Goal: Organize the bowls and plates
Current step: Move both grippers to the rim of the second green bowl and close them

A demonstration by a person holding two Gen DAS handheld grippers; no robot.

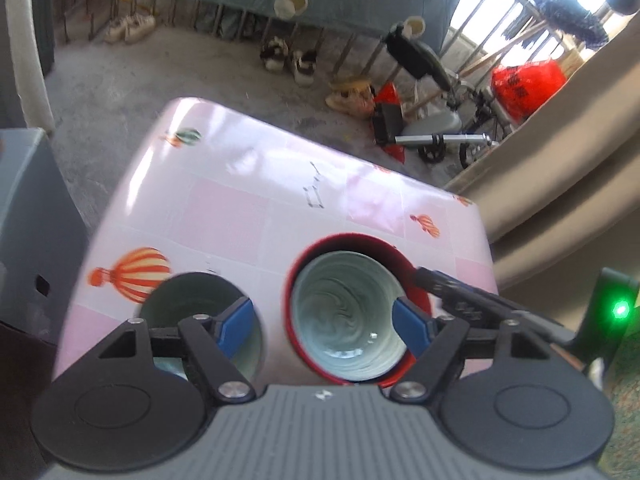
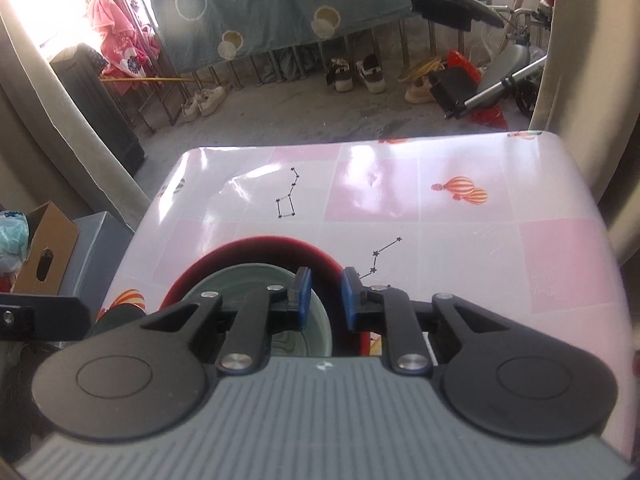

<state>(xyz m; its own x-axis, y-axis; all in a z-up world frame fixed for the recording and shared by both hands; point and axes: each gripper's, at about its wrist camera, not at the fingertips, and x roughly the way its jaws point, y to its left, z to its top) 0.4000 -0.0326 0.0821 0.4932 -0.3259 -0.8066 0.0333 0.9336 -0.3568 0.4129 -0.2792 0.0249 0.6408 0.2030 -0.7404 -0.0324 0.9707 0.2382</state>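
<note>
Green bowl [image 1: 346, 320] nested in red bowl [image 1: 416, 272]; left gripper [image 1: 324, 322] above, tilted down, jaws apart, empty.

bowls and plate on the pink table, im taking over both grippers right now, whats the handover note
Left gripper: open, holding nothing, above the dishes.
Right gripper: jaws narrow, with the rim of the red plate between them; whether they pinch it is unclear.
Things: one green bowl sits inside the red plate; the second green bowl stands alone on the table, to its left in the left wrist view.
Done: first bowl is on the plate.
Left: probably nest the second bowl into the first.
</note>
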